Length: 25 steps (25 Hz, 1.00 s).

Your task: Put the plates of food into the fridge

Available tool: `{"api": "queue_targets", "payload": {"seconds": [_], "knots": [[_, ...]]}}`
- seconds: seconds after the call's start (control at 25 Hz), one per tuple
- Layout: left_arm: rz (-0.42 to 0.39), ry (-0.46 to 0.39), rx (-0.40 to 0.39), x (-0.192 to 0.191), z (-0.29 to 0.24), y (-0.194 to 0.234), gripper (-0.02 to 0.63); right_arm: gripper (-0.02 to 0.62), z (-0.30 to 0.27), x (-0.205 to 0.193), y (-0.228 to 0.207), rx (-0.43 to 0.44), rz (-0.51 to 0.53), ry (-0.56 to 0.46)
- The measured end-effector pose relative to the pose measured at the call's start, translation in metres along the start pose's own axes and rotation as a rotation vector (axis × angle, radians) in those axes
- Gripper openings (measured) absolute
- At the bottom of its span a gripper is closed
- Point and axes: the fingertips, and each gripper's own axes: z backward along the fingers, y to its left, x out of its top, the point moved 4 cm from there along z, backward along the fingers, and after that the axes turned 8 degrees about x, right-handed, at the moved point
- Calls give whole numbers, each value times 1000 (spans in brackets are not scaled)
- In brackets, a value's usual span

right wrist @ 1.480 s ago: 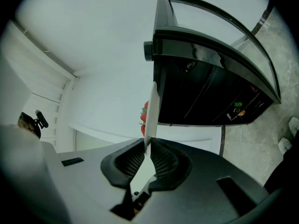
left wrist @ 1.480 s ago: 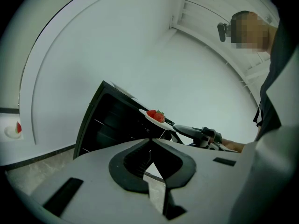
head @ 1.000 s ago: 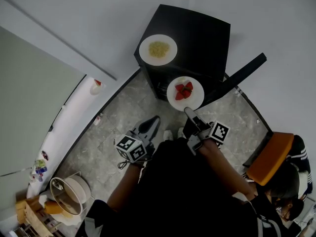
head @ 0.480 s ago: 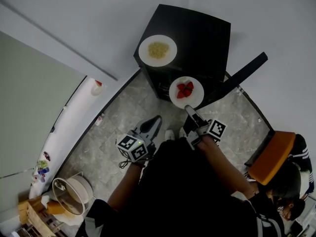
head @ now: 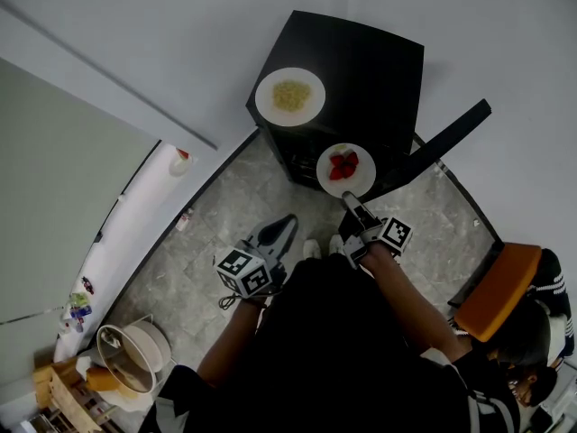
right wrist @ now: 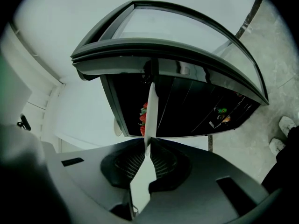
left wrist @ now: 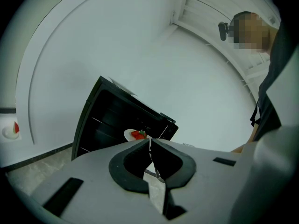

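The plate of strawberries (head: 359,180) is clamped by its rim in the right gripper (head: 350,200) at the open black fridge (head: 379,61), whose top is occupied by a plate of yellow food (head: 268,106), while the left gripper (head: 287,221) is closed, empty

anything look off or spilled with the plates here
Nothing is spilled or damaged. The only thing to watch: the right claw holds the strawberry plate by its near rim alone, in front of the open fridge, though the berries sit centred. The plate of yellow food rests flat on the fridge top.
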Motion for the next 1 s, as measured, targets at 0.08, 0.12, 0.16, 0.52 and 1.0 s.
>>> {"api": "queue_targets", "payload": {"seconds": [0.08, 0.12, 0.16, 0.52, 1.0], "knots": [[0, -1, 2, 1, 0, 0, 26, 50, -1, 3, -5, -6, 19, -3], [0, -2, 3, 2, 0, 0, 26, 49, -2, 5, -7, -6, 27, -7], [-1, -2, 4, 2, 0, 0, 25, 49, -3, 6, -9, -5, 29, -11], [-2, 5, 19, 5, -2, 3, 26, 49, -11, 17, -26, -20, -15, -80], [0, 20, 32, 8, -4, 9, 26, 48, -29, 31, -40, -25, -26, -210]]}}
